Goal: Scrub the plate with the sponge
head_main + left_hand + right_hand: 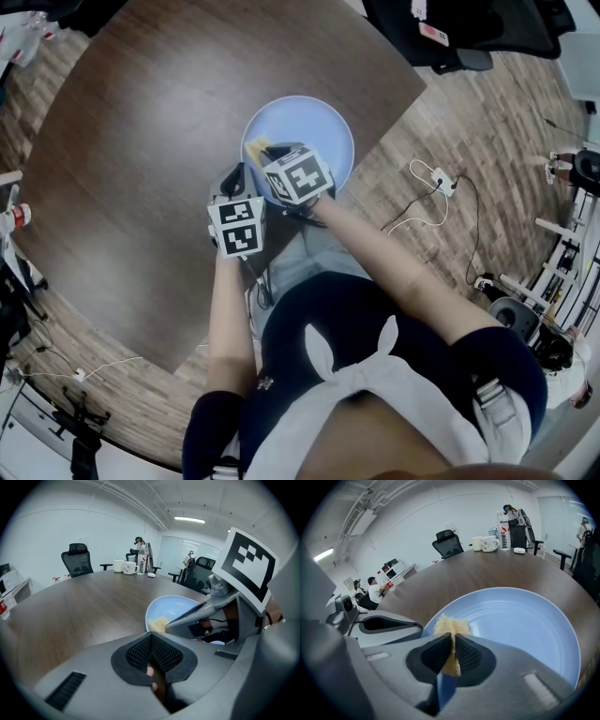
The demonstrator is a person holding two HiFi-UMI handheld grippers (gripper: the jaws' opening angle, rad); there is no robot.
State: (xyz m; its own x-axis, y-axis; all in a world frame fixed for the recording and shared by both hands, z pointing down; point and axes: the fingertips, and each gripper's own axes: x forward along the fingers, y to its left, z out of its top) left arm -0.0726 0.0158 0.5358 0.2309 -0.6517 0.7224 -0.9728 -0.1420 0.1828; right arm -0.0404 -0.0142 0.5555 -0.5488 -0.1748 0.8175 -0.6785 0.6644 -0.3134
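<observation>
Table (pixel 141 141): dark brown wood-grain top with a rounded edge and a matte finish showing a soft sheen. It is set on a plank-pattern floor (pixel 422 141).

Plate (pixel 323 127): round, pale blue, smooth and glossy, with a shallow raised rim. It is laid flat on the table, near the edge closest to the person.

Right forearm (pixel 394 272): bare, stretched forward and to the left across the table edge. The right gripper (pixel 452 641) is held low over the plate's near-left part, with the jaws pointed across the plate. Its black ribbed pads are clamped on the sponge (pixel 451 625).

Left forearm (pixel 225 309): bare, held straight ahead. The left gripper (pixel 151 644) is parked over bare table just beside the plate's near-left rim. Its grey shell is smooth and its pads are meshed. The pads are pressed together at the tip, and nothing from the table is caught between them.

Sponge: pale yellow, coarse and fibrous. It is squeezed thin between the right pads, and a frayed tuft flares out past the jaw tips. It is positioned over the plate's inner surface, close to the left rim. Contact with the plate can't be confirmed.
</observation>
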